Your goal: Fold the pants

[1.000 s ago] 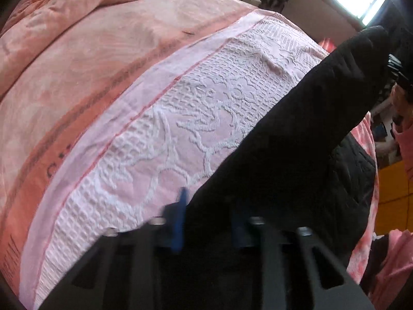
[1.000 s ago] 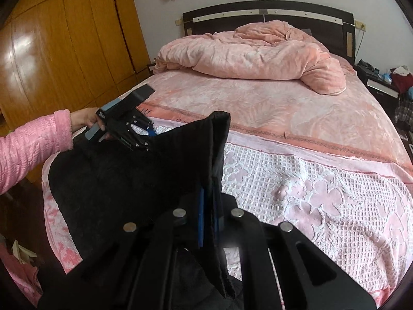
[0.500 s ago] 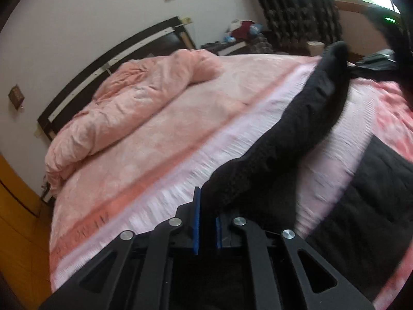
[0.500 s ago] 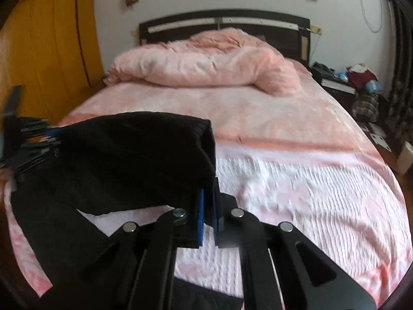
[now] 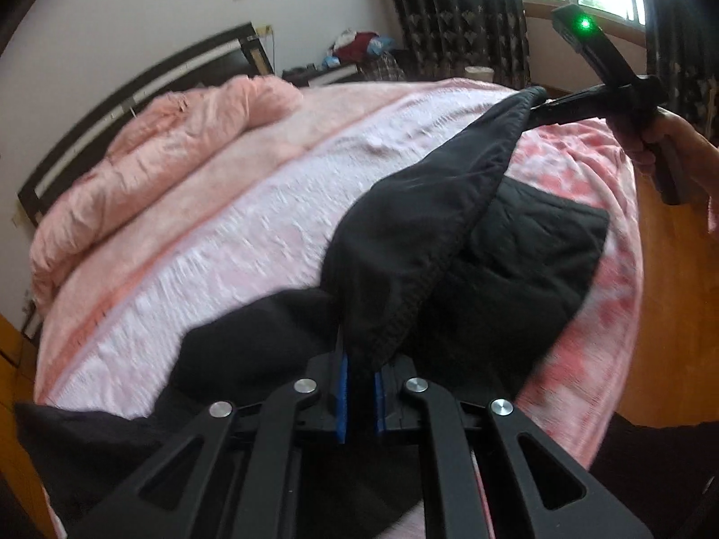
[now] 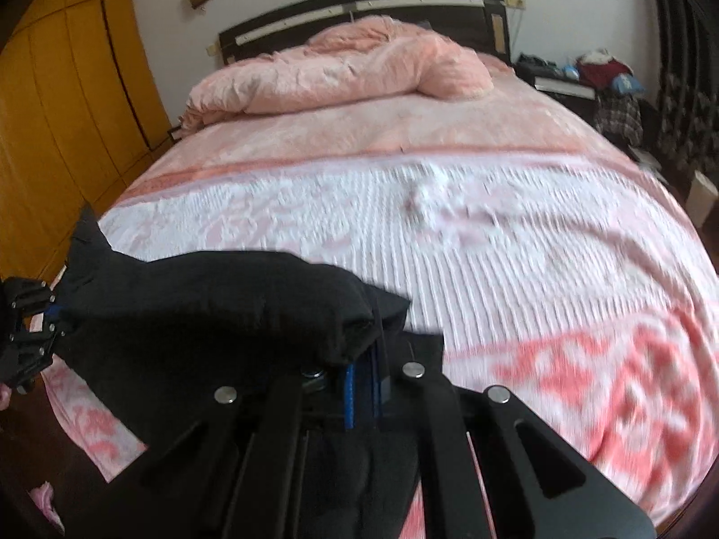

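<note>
Black pants [image 5: 427, 233] hang stretched between both grippers above the pink bed [image 5: 251, 224], and a lower layer of them lies flat on the cover. My left gripper [image 5: 359, 397] is shut on a ribbed edge of the pants. In the same view my right gripper [image 5: 543, 110], held by a hand [image 5: 665, 143], pinches the far end of that edge. In the right wrist view the right gripper [image 6: 364, 386] is shut on a bunched fold of the pants [image 6: 202, 305]. The left gripper [image 6: 49, 314] holds the other end at the far left.
A rumpled pink duvet [image 6: 350, 67] lies against the dark headboard [image 6: 359, 4]. A wooden wardrobe [image 6: 58, 112] stands along the bed's left side. A nightstand [image 6: 561, 85] with piled clothes, dark curtains [image 5: 449, 13] and wooden floor [image 5: 665, 314] flank the right side.
My left gripper closed on the pants and swept sideways along the bed's foot. The right gripper sank toward the cover, and the lifted edge now spans between both.
</note>
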`<state>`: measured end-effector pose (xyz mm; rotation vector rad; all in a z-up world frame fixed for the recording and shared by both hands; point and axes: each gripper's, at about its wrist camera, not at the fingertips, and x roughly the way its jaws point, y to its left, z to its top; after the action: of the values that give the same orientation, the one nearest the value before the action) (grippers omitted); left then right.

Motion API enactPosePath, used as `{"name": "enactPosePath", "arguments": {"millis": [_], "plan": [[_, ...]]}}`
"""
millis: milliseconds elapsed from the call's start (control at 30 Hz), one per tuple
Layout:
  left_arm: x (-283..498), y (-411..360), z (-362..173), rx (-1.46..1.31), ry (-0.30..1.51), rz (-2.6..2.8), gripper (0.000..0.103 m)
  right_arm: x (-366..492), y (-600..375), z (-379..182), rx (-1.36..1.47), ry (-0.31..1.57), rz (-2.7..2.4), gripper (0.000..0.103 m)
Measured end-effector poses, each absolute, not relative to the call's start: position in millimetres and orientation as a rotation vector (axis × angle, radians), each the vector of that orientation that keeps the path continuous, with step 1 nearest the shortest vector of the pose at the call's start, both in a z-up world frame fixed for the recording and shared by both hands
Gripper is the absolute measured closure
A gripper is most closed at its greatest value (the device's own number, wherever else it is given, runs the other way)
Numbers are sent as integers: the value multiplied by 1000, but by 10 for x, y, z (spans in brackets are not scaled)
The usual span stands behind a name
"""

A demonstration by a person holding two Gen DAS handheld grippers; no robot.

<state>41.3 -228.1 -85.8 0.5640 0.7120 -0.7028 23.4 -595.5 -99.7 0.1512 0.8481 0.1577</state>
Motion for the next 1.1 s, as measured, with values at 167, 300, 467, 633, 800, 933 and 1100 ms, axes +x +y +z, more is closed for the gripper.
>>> {"name": "enactPosePath", "arguments": {"millis": [167,300,467,633,800,933,1100], "plan": [[284,-2216,-1032,491,786,-691,95,-3,-5850,-1291,97,945,130,98],[274,-2120,-1152,413,851,-674,94,-170,-5787,-1498,72,1007,108,93],[263,-2046,-1247,313,905,-656,94,-328,-5808,-1550,70,1065,64,86],[185,-2010,-1294,280,923,-660,94,-468,-5963,-1416,57,1094,-66,78],[139,-2031,-1349,267,933,-663,94,-542,-6090,-1085,57,1076,-324,76],[158,-2050,-1354,255,936,-665,94,-411,-5523,-788,244,983,-17,62],[182,-2048,-1353,226,950,-661,94,-26,-4653,-1071,283,1073,201,67]]}}
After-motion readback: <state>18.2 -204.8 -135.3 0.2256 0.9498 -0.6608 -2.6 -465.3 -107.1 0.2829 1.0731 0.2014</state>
